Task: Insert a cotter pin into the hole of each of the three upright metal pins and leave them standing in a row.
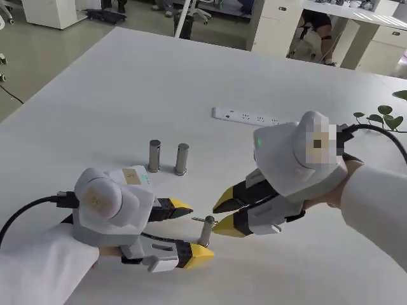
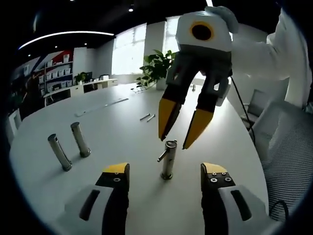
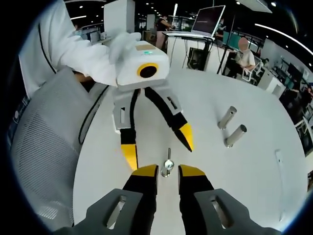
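Grey upright metal pin (image 1: 205, 234) on white table (image 1: 127, 82), between wide-spread jaws of left gripper (image 1: 196, 230); thin cotter pin (image 2: 161, 156) sticks from its hole. Right gripper (image 2: 175, 141) narrow, empty, at pin top. Two bare metal pins (image 1: 154, 155) stand behind.

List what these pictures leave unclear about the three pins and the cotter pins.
- Near pin: how far its cotter pin passes through the hole. It is too small in the head view and seen from above in the right gripper view.
- Far pins: whether their holes are filled. They are too small in the head view.
- Two thin pieces, left gripper view: too small to identify.
- Plant: cut off by the head view's right edge.
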